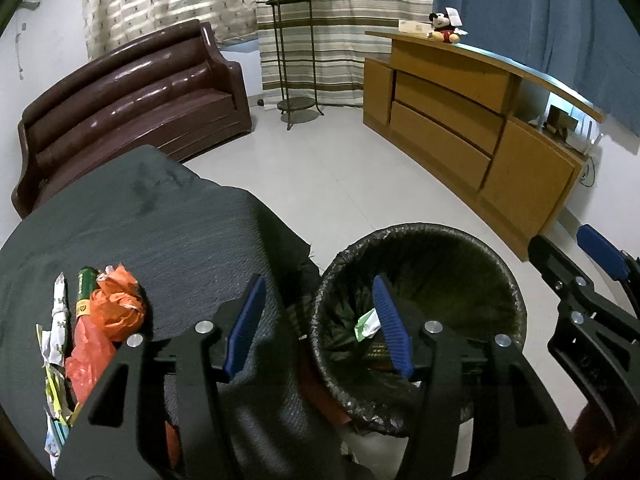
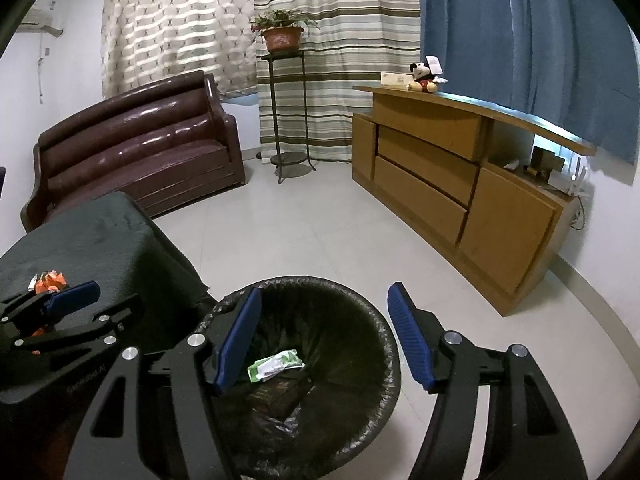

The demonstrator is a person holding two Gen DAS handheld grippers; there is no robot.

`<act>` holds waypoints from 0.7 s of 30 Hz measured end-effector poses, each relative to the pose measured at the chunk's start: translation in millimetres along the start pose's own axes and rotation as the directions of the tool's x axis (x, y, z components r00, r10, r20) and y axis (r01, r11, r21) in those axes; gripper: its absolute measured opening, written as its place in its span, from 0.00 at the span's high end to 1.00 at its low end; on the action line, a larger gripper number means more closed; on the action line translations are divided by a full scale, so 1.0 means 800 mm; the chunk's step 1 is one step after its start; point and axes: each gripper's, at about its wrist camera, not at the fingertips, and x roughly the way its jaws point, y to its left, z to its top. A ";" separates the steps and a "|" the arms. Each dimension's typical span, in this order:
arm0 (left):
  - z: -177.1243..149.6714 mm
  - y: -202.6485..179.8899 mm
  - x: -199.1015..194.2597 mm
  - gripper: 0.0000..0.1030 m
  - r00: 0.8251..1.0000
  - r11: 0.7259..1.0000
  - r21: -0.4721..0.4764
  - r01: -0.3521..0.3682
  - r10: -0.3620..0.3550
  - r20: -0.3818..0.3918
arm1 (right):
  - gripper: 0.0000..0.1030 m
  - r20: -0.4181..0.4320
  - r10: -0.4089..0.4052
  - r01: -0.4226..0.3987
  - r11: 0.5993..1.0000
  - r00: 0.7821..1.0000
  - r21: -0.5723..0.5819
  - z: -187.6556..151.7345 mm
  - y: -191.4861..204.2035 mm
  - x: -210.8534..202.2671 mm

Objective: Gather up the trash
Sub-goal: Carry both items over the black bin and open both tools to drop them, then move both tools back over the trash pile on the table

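Observation:
A black-lined trash bin (image 1: 460,248) stands on the floor beside a dark-covered table (image 1: 160,220). A green and white wrapper (image 2: 274,365) and a dark packet (image 2: 280,394) lie inside the bin (image 2: 360,320). On the table lies a trash pile: an orange plastic bag (image 1: 116,304), a green tube (image 1: 85,284), and paper wrappers (image 1: 56,340). My left gripper (image 1: 320,320) is open and empty, straddling the table edge and bin rim. My right gripper (image 2: 324,338) is open and empty above the bin. It also shows in the left wrist view (image 1: 576,256).
A brown leather sofa (image 1: 132,96) stands behind the table. A wooden cabinet (image 1: 472,128) with a Mickey Mouse toy (image 1: 444,28) lines the right wall. A metal plant stand (image 1: 296,60) with a potted plant stands by the curtains. Pale tiled floor (image 1: 340,184) lies between them.

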 end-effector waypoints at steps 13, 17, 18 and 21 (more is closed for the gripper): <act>-0.016 0.031 -0.057 0.45 0.999 1.000 -0.025 -0.003 0.004 0.039 | 0.37 -0.025 -0.005 0.005 1.000 1.000 0.010 -0.003 0.006 -0.022; -0.023 0.050 -0.079 0.42 0.998 0.999 -0.042 -0.029 0.031 0.057 | 0.37 -0.025 0.009 -0.009 1.000 1.000 -0.008 -0.009 0.017 -0.034; -0.026 0.057 -0.085 0.42 0.997 0.998 -0.050 -0.037 0.040 0.061 | 0.37 -0.025 0.013 -0.013 1.000 1.000 -0.014 -0.010 0.021 -0.037; -0.032 0.073 -0.098 0.42 0.996 0.996 -0.068 -0.053 0.057 0.063 | 0.37 -0.029 0.030 -0.031 0.999 0.999 -0.023 -0.012 0.030 -0.043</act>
